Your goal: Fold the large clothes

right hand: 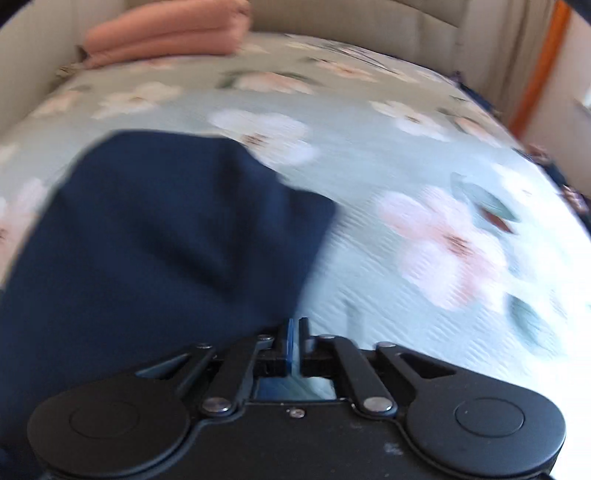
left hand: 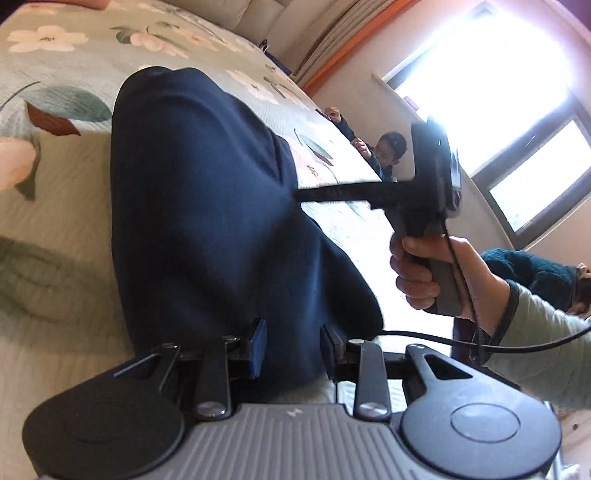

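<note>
A large navy garment [left hand: 207, 206] lies on the floral bed cover [left hand: 66, 66]. My left gripper [left hand: 293, 350] is open, its jaws standing on either side of the garment's near edge. The right gripper shows in the left wrist view [left hand: 306, 194], held by a hand at the right, its long fingers reaching to the garment's right edge. In the right wrist view the navy garment [right hand: 147, 251] fills the left side and the right gripper [right hand: 294, 343] has its jaws together at the garment's right edge; whether cloth is pinched between them is unclear.
A folded pink cloth [right hand: 166, 33] lies at the head of the bed by the padded headboard [right hand: 369, 18]. A bright window [left hand: 498, 92] is at the right. A child [left hand: 388, 151] stands at the far bed edge. Another person [left hand: 535, 277] is at the right.
</note>
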Motion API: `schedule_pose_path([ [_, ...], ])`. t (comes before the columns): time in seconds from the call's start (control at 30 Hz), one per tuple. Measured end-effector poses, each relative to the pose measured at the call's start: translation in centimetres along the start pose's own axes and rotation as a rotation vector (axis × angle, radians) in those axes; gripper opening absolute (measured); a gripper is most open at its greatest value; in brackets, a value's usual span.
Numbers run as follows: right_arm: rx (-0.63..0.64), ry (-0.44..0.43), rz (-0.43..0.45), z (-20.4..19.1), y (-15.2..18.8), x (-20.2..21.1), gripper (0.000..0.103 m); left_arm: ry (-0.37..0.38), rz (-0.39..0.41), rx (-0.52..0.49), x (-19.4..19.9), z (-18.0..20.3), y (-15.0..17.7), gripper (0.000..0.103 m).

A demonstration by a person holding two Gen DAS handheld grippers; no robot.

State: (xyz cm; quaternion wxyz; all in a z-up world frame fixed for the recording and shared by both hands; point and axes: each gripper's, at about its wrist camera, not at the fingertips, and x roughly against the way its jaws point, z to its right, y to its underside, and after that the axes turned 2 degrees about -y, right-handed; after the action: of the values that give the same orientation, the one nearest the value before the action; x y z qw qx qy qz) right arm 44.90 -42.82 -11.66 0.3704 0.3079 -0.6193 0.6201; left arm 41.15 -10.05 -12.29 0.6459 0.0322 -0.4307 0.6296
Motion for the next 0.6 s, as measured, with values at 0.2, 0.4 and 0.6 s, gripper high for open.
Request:
schedule_pose_path([
  [0.2, -0.146, -0.297, 0.019, 0.1, 3.1, 6.7, 0.005, -0.009, 0.121, -0.014, 1.9, 1.2, -1.0, 0.037],
  [0.4, -0.049, -0.206, -0.201, -2.4, 9.5, 4.0, 0.000, -0.148, 0.047, -0.071, -1.7, 1.5, 0.2, 0.036],
  [0.6, -0.140, -0.214, -0.207, 1.1, 9.7, 6.3, 0.000, -0.077, 0.045, -0.010, 0.0, 1.4, 0.6, 0.040],
])
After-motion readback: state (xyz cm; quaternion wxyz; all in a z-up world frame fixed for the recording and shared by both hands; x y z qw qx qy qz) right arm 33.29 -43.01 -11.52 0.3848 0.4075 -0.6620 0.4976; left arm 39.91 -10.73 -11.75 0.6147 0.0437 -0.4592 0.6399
